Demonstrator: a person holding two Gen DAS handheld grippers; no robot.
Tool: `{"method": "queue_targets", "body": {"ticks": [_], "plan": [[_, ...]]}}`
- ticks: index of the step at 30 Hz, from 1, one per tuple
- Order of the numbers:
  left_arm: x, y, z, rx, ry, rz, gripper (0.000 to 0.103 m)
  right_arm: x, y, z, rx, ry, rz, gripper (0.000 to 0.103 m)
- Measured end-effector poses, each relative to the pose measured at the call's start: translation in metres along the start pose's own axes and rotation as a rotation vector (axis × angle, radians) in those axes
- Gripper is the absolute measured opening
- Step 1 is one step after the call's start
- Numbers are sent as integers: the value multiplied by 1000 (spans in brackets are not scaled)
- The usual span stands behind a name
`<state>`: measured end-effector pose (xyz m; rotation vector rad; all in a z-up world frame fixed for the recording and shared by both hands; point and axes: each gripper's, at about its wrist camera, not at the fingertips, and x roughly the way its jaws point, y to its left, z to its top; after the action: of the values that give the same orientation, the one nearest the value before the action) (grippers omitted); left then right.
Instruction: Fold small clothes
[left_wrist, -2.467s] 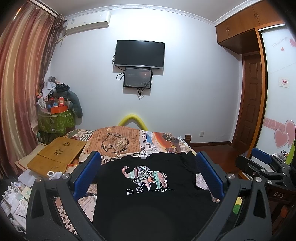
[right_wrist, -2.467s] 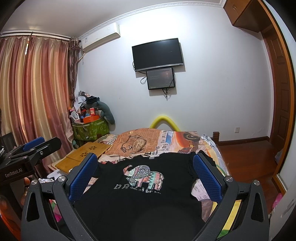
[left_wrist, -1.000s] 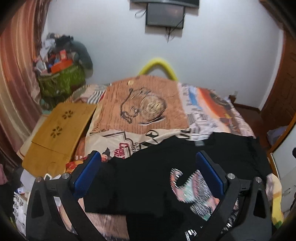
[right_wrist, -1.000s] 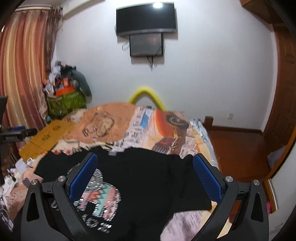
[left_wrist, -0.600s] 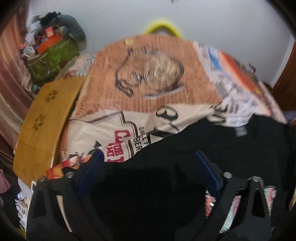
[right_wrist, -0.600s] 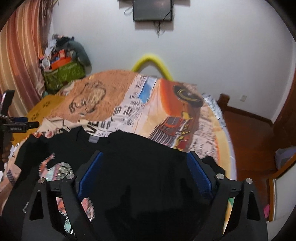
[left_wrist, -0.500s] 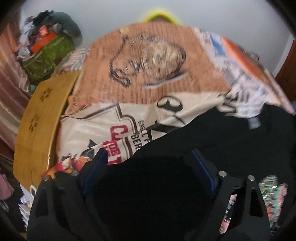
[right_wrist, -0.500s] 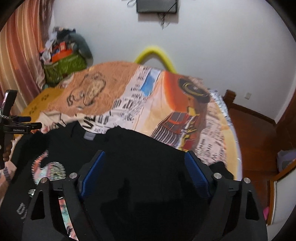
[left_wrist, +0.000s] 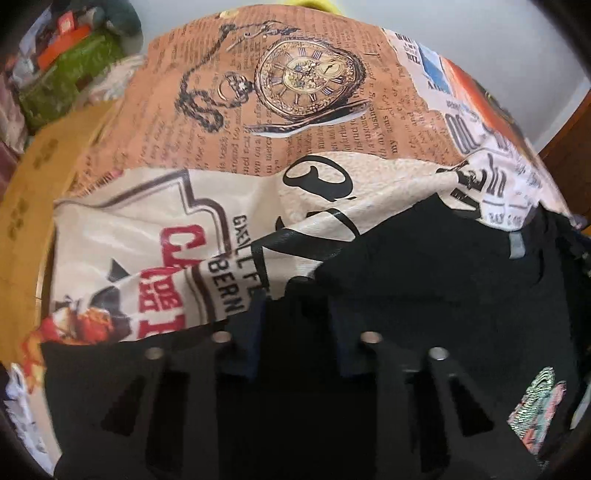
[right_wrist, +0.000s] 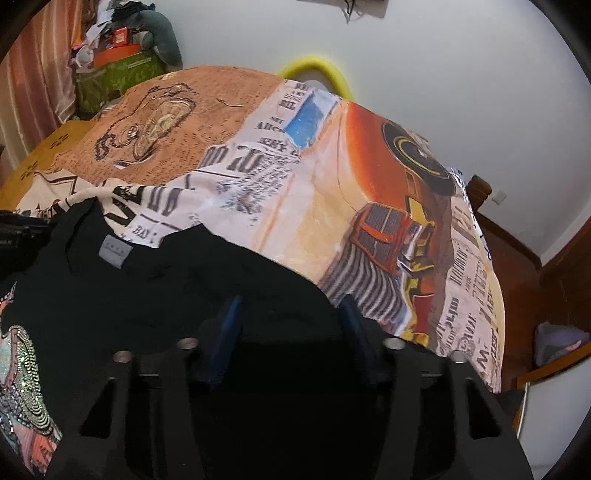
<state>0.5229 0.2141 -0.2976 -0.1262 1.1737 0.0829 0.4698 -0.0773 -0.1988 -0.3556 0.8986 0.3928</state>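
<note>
Nearest, the left tongs (left_wrist: 297, 325) and right tongs (right_wrist: 290, 332) each pinch a shoulder of the black T-shirt (right_wrist: 155, 295) lying face-up on the bed (right_wrist: 303, 177). Keep both grips level, lifting evenly toward the patterned bedspread (left_wrist: 295, 122) beyond.

We see a bed (left_wrist: 184, 206) with a cover full of pictures. On the far left part there is an orange patch with a big pocket watch (left_wrist: 308, 75) and small writing. On the far right part there is an orange car (right_wrist: 391, 236) and newspaper words. A black T-shirt (right_wrist: 166, 291) lies flat on the near part of the bed, its grey neck label (right_wrist: 115, 251) toward the far side. A shiny elephant picture (right_wrist: 22, 376) shows on the shirt.
</note>
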Motion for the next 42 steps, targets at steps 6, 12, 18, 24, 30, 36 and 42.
{"method": "queue_targets", "body": {"ticks": [6, 12, 18, 24, 30, 36, 42], "plan": [[-30, -22, 7, 46, -99, 96, 6, -16, 6, 6, -27, -14, -3, 6], [-57, -20, 37, 23, -171, 81, 6, -36, -9, 35, 25, -98, -21, 6], [-24, -22, 50, 4, -116, 86, 7, -11, -9, 42, 39, -63, -61, 7], [5, -23, 35, 40, -72, 114, 23, 15, -3, 21, 9, -13, -69, 11], [-32, 3, 25, -28, -99, 99, 55, -10, 2, 18, -17, -18, -50, 46], [-92, 61, -6, -177, -131, 64, 61, -66, 11, 7, 26, -120, 23, 53], [-130, 108, -51, -259, -135, 89, 66, -113, 26, -4, 47, -187, 76, 58]]}}
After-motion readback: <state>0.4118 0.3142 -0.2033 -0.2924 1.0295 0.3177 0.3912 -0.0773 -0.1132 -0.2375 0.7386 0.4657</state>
